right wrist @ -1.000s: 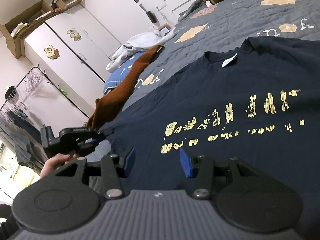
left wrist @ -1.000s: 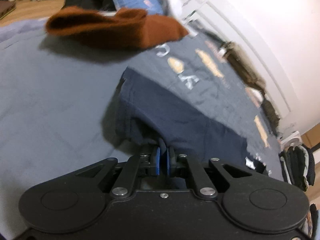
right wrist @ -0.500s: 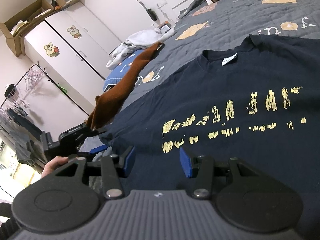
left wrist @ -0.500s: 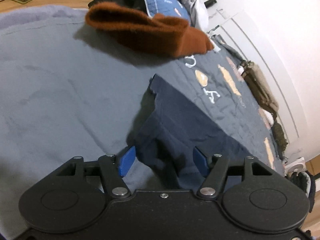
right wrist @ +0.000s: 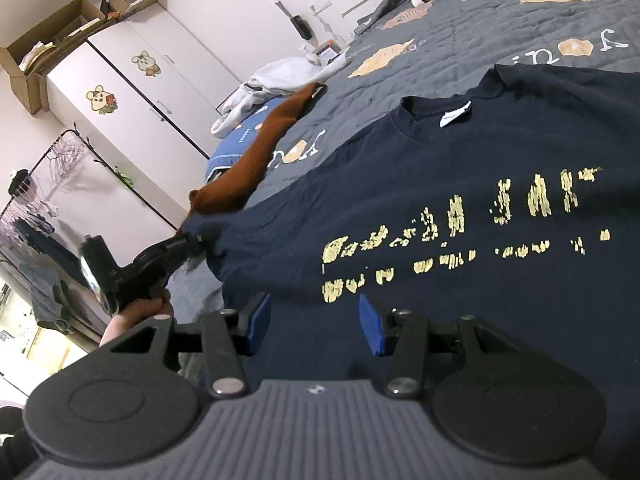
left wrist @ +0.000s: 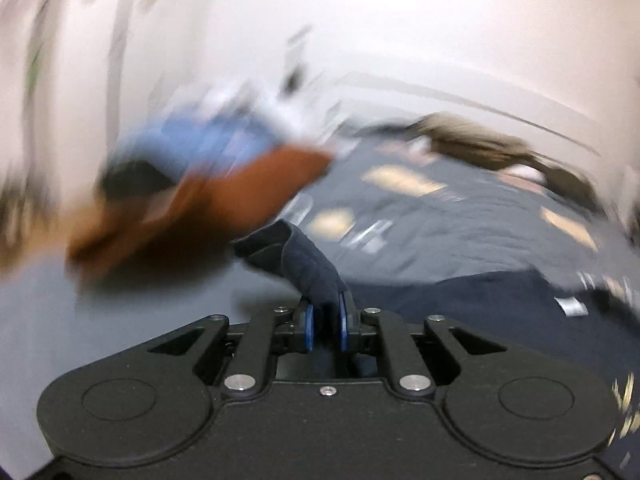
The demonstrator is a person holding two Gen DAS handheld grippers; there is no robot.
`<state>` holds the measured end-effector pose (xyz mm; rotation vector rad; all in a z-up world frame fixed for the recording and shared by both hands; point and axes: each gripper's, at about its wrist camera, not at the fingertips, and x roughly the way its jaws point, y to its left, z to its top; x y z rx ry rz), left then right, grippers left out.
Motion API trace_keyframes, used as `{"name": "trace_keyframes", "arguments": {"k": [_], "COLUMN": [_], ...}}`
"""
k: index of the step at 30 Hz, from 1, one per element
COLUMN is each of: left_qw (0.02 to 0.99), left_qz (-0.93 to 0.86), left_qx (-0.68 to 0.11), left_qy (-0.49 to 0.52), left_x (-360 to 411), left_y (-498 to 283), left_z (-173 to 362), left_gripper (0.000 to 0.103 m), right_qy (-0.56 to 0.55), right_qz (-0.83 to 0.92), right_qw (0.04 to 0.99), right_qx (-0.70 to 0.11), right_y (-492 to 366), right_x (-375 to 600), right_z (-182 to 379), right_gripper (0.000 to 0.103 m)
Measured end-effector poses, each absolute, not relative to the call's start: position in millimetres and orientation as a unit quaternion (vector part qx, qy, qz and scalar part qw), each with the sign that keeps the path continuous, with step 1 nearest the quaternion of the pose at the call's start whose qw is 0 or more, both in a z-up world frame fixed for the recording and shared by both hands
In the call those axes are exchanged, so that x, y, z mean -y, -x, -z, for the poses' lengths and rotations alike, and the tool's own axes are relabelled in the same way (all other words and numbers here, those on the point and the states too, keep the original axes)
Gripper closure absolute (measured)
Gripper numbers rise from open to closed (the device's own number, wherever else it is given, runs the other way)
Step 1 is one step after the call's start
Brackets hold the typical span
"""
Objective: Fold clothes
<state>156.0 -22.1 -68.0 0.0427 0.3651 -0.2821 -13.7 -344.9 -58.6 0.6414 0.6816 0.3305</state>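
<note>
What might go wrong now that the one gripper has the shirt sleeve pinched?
The left gripper, whose jaws have just closed, pinches only the sleeve tip, so it may slip out mid-fold. The rust garment lies beside that sleeve and might get dragged along. The right gripper is open, holding nothing, so the shirt may shift.

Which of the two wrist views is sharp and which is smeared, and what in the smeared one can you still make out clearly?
Left wrist view: heavy motion blur over the bed and the brown garment; only the left gripper and the navy sleeve pinched in it stay crisp. Right wrist view: sharp throughout, fisheye-bent walls, evenly lit navy T-shirt.
</note>
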Motion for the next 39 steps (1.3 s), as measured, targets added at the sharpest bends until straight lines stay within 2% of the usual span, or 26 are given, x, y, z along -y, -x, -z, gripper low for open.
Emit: {"name": "trace_keyframes", "arguments": {"k": [5,9,13,14,15,16,18,24,34,36,39], "left_qw": [0.940,0.887,0.850,0.850,0.851,0.853,0.863,0.895,0.862,0.859,0.864], "left_qz": [0.270,0.348,0.381,0.386,0.392,0.398,0.406,0.355,0.298,0.312,0.332], "left_qx": [-0.112,-0.172,-0.229,-0.236,-0.245,-0.253,-0.251,-0.269,-0.349,-0.345,-0.337], "left_qy": [-0.177,-0.248,-0.283,-0.271,-0.248,-0.224,-0.166,-0.031,0.217,0.212,0.173], "left_x": [88,123,130,126,121,116,96,45,27,38,60], "left_y": [-105,-89,-84,-84,-87,-89,-91,-99,-109,-113,-116], "left_z": [64,91,115,112,104,97,78,52,75,73,71], "left_gripper": [0.091,0.090,0.082,0.080,0.072,0.055,0.041,0.038,0.040,0.040,0.051], "right_qy": [-0.310,-0.312,-0.317,-0.317,-0.319,-0.320,-0.324,-0.330,-0.327,-0.325,-0.322], "right_qz": [-0.157,-0.153,-0.148,-0.146,-0.143,-0.141,-0.138,-0.126,-0.138,-0.139,-0.141], "right_qw": [0.879,0.880,0.881,0.881,0.881,0.881,0.881,0.880,0.878,0.879,0.880], "right_qx": [-0.327,-0.323,-0.319,-0.319,-0.318,-0.318,-0.317,-0.318,-0.320,-0.321,-0.320], "right_y": [14,15,16,15,15,14,13,12,8,9,10], "right_x": [346,350,356,357,359,361,365,372,359,356,355], "right_z": [58,56,55,56,56,56,57,61,62,62,60], "right_gripper": [0.055,0.055,0.055,0.055,0.055,0.055,0.055,0.055,0.055,0.055,0.055]}}
